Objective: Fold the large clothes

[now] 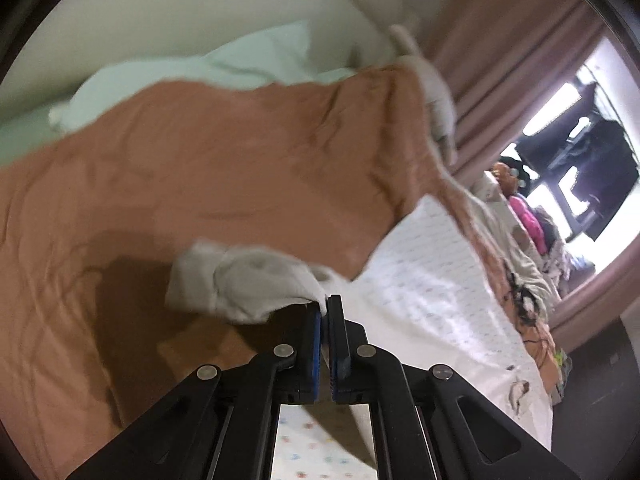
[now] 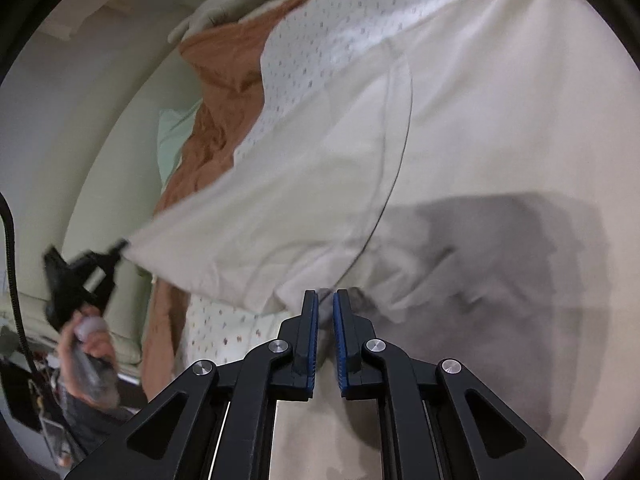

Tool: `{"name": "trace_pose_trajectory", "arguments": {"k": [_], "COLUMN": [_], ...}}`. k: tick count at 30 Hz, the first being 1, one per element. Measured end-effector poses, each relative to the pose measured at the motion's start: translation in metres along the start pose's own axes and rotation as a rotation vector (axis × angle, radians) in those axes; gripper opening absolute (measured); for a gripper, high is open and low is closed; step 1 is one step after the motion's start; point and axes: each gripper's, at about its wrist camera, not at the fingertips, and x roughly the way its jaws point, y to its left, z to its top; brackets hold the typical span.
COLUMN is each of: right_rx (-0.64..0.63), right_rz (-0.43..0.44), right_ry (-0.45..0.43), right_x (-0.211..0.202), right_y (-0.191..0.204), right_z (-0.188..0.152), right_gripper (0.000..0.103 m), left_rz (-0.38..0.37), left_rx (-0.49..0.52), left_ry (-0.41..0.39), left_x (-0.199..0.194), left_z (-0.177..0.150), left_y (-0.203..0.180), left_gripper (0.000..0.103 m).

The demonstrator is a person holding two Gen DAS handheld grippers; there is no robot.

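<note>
Both my grippers at a white garment over the bed

My left gripper (image 1: 324,307) has its fingers pinched together on a bunched corner of the white garment (image 1: 244,284), which spills up-left of the tips over the orange blanket (image 1: 208,168). My right gripper (image 2: 325,300) has its fingers a narrow gap apart; I cannot tell whether cloth sits between them. The garment (image 2: 400,160) fills the middle of that frame, stretched toward the left gripper (image 2: 120,247) at lower left, above the dotted bed sheet (image 2: 224,328).
</note>
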Motion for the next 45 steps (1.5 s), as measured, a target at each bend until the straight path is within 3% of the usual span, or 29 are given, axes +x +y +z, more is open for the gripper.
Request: {"name": "trace_pose_trajectory", "arguments": {"k": [4, 7, 16, 23, 31, 45], "right_rx": [-0.005, 0.006, -0.012, 0.051, 0.132, 0.272], "right_rz": [0.027, 0.017, -0.053, -0.109, -0.172, -0.139], "right_ry": [0.048, 0.052, -0.162, -0.303, -0.337, -0.42], "right_x": [0.013, -0.003, -0.135, -0.226, -0.25, -0.298], "right_y": [-0.002, 0.0, -0.009, -0.052, -0.084, -0.127], "right_z": [-0.003, -0.002, -0.008, -0.062, -0.062, -0.049], "right_gripper": [0.009, 0.009, 0.009, 0.02, 0.02, 0.02], "left_rz": [-0.056, -0.101, -0.247, -0.331, -0.385, -0.514], "left_rx": [0.058, 0.11, 0.275, 0.397, 0.489, 0.587], "left_ry": [-0.022, -0.034, -0.074, -0.062, 0.006, 0.215], "left_x": [-0.022, -0.042, -0.099, -0.125, -0.112, -0.061], "left_z": [0.011, 0.014, 0.004, -0.028, -0.081, -0.187], "left_y": [-0.046, -0.081, -0.196, -0.276, -0.337, -0.4], "left_gripper": [0.002, 0.002, 0.002, 0.002, 0.002, 0.002]}}
